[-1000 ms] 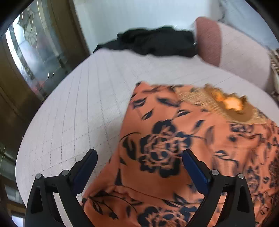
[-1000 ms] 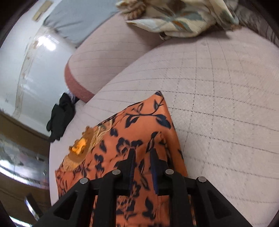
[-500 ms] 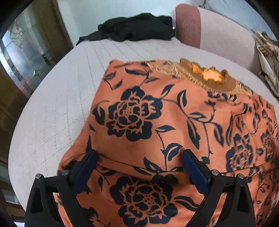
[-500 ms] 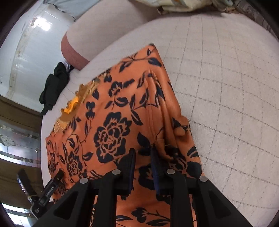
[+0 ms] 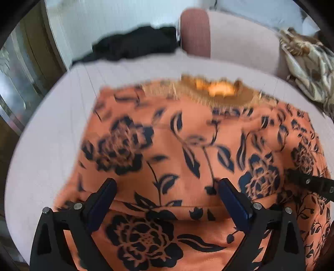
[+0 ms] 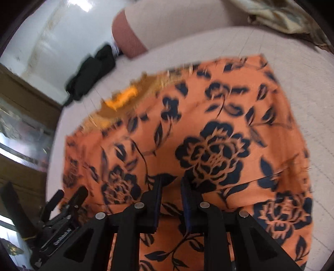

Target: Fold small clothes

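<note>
Orange floral-print fabric garment lies spread on the pale quilted bed. Left gripper hovers above it, jaws wide apart. Right gripper jaws are nearly closed, seemingly pinching no cloth, though blur obscures this.

Left wrist view: looks steeply down and forward from close above the orange floral garment, the left gripper framing the bottom edge. Faces the far edge of the bed, where a black garment lies, with the bolster to its right.

Right wrist view: same steep downward pitch, equally close, rolled so the bed's far edge runs diagonally. The right gripper fills the bottom centre.

Shared ground: the orange garment, the black garment, the bolster, a patterned cloth at the far right corner. Each view catches the other gripper at its edge: right, left. Both frames are motion-blurred.
</note>
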The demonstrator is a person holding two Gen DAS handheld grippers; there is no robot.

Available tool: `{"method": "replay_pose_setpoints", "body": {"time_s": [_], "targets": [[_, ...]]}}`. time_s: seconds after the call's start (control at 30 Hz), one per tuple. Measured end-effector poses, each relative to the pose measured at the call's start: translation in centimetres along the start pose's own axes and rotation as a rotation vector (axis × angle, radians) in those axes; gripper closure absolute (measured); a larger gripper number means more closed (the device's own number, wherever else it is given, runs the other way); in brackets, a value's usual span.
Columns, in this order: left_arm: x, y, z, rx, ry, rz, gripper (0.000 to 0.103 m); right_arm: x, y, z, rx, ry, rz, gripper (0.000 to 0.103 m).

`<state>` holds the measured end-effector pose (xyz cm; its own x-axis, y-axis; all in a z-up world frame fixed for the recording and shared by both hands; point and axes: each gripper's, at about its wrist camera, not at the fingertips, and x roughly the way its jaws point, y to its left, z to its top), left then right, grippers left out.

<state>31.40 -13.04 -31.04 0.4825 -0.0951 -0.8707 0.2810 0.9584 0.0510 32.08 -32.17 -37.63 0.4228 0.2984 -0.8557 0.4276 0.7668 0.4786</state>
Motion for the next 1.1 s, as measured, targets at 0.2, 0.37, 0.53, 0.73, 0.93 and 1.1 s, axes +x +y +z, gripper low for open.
{"method": "replay_pose_setpoints", "body": {"time_s": [0.2,0.37,0.53,0.73,0.93,1.1], "targets": [[0.3,-0.4,-0.1,0.006,-0.005,0.024,0.0,-0.9,0.2,0.6,-0.003,-0.06,0.03,0.081],[1.0,-0.7,-0.4,-0.01,-0.03,0.039,0.0,-1.0,1.3,1.0,-0.044,-0.096,0.037,0.081],[1.2,-0.9,-1.0,-0.024,-0.029,0.031,0.0,1.1,2.0,1.1,-0.085,-0.045,-0.019,0.082],[1.1,-0.8,-0.5,-0.023,0.002,0.028,0.0,1.1,1.2,1.7,-0.051,-0.015,0.029,0.082],[-1.7,-1.2,0.4,0.014,-0.09,0.078,0.0,-0.4,1.1,1.7,-0.054,-0.077,0.059,0.082],[-1.7,-1.3,0.6,0.013,-0.074,0.027,0.0,-1.3,1.1,2.1,-0.051,-0.113,0.059,0.082]]}}
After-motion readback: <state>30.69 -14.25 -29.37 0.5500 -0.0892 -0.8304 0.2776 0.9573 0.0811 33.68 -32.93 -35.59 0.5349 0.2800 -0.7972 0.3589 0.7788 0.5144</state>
